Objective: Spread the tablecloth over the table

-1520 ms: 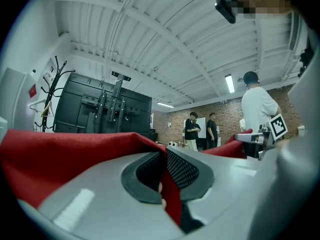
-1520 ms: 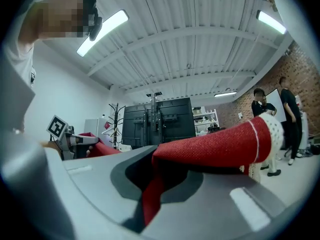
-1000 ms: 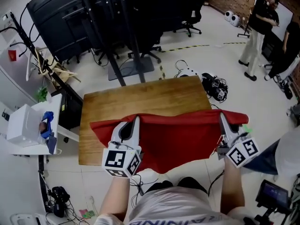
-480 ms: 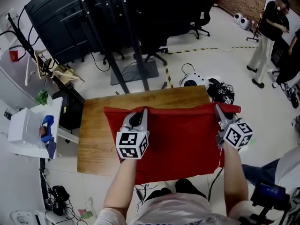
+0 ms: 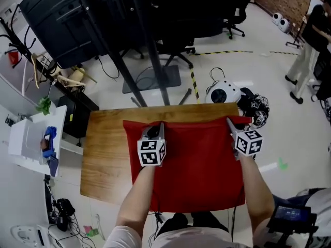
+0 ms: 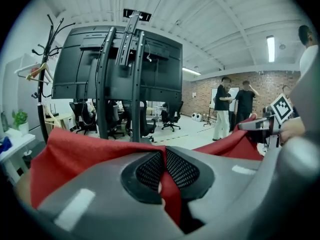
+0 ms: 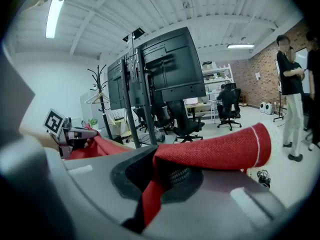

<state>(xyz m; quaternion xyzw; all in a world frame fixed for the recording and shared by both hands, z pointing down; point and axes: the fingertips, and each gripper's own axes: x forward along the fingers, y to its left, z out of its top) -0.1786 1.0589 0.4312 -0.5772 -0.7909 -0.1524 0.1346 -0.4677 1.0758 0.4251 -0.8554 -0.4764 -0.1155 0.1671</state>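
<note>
Open office-lab: swivel chairs [image 7: 185,121], big screens [image 6: 75,64], brick wall [image 6: 200,96].

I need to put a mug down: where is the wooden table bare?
Bare: the wide left strip of the brown wooden table, beside the red tablecloth, and a thin band along the far edge. Crowded: middle and right, where left gripper and right gripper clamp the cloth.

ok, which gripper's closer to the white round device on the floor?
Right. The right gripper holds the tablecloth at its far corner, just short of the white round device; the left gripper is farther left.
</note>
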